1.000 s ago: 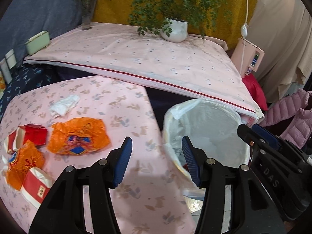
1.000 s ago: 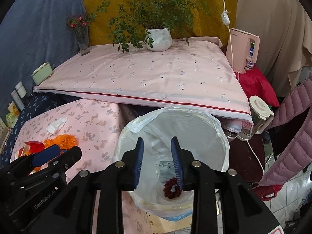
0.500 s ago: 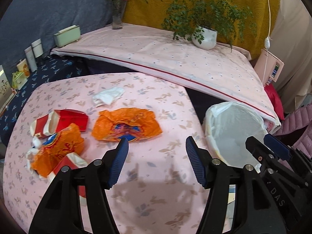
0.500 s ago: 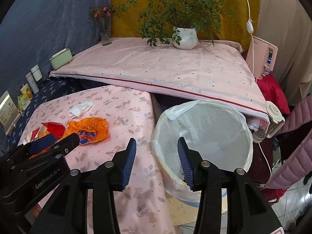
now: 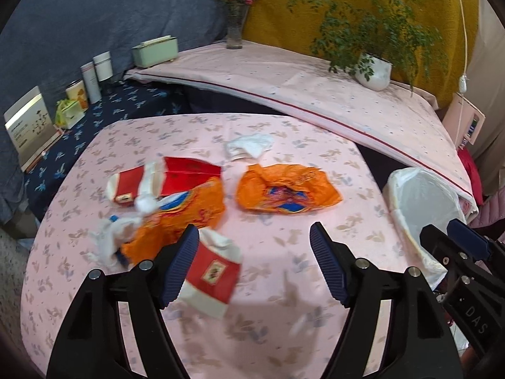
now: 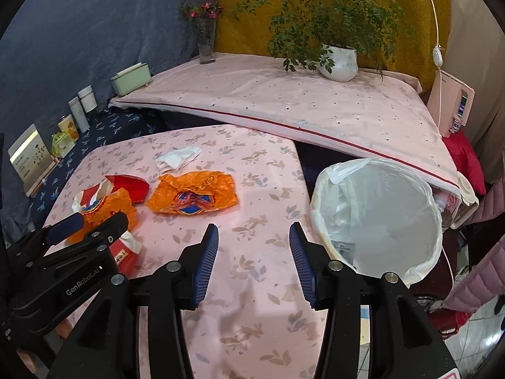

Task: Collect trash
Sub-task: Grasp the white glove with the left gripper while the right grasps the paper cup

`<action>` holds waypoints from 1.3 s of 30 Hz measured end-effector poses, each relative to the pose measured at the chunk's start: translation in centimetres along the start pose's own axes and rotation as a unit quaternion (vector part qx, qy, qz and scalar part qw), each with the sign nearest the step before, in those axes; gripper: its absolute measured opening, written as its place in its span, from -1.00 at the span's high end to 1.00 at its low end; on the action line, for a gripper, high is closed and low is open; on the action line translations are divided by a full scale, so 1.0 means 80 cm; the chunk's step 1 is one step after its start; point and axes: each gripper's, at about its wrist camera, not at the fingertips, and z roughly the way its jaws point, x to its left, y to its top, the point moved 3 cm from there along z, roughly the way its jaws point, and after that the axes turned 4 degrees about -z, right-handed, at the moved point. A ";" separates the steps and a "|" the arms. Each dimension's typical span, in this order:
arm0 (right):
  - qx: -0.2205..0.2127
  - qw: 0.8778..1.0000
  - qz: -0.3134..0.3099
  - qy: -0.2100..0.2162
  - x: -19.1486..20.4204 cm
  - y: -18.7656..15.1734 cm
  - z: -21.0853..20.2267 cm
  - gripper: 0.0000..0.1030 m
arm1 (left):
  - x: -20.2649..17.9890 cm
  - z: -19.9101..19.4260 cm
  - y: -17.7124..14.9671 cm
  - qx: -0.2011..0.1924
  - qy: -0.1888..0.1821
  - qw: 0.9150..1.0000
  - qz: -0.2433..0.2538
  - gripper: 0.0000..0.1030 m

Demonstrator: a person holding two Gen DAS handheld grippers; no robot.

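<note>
both jaws opening, empty. left gripper over wrappers mid-counter; right gripper near 3 o'clock edge, bin just beyond.

even indoor light, soft shadows, left view motion-blurred, fisheye edges w/ dark vignette.

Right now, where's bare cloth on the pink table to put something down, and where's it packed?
Free: the near strip of the pink table, and the right side between the orange wrapper and the lined bin. Also bare along the far edge behind the white tissue. Crowded: the left side, with red cartons and crumpled orange wrappers piled together.
</note>
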 end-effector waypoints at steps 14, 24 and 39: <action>0.038 0.996 -0.053 0.058 0.122 -0.040 0.020 0.03 | 0.144 -0.008 -0.025 0.008 0.053 0.997 -0.058 -0.35; 0.081 0.990 -0.075 0.083 0.185 -0.078 0.055 0.03 | 0.215 0.012 -0.042 0.030 0.070 0.992 -0.097 -0.36; 0.111 0.988 -0.076 0.078 0.217 -0.093 0.107 0.03 | 0.216 0.054 -0.041 0.057 0.013 0.993 -0.100 0.08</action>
